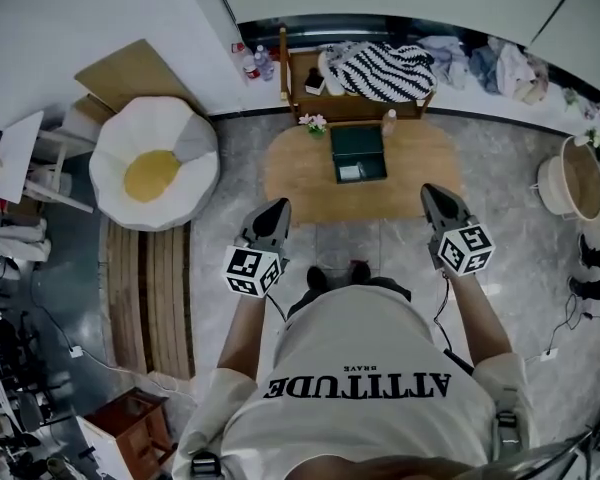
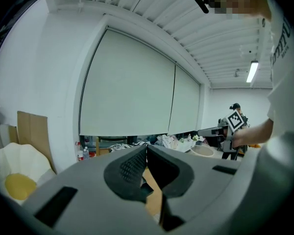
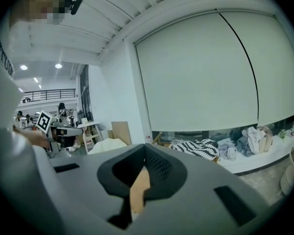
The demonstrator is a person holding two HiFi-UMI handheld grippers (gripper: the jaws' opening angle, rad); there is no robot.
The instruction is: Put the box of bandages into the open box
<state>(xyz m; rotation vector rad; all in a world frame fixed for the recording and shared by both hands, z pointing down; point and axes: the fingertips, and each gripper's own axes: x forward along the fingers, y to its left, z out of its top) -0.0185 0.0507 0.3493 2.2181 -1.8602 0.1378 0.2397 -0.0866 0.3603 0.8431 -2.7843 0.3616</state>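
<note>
Grey left tongs (image 1: 279,208) and right tongs (image 1: 432,193) are pressed together, empty; green box (image 1: 358,138) contents indistinct.

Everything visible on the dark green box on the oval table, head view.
The dark green box is rectangular, looks rigid, and appears open-topped. It sits flat on the tan oval table, towards its far edge. A small pale item lies inside at its near side. Flowers stand just off its far left corner. Nothing else visibly touches it.
</note>
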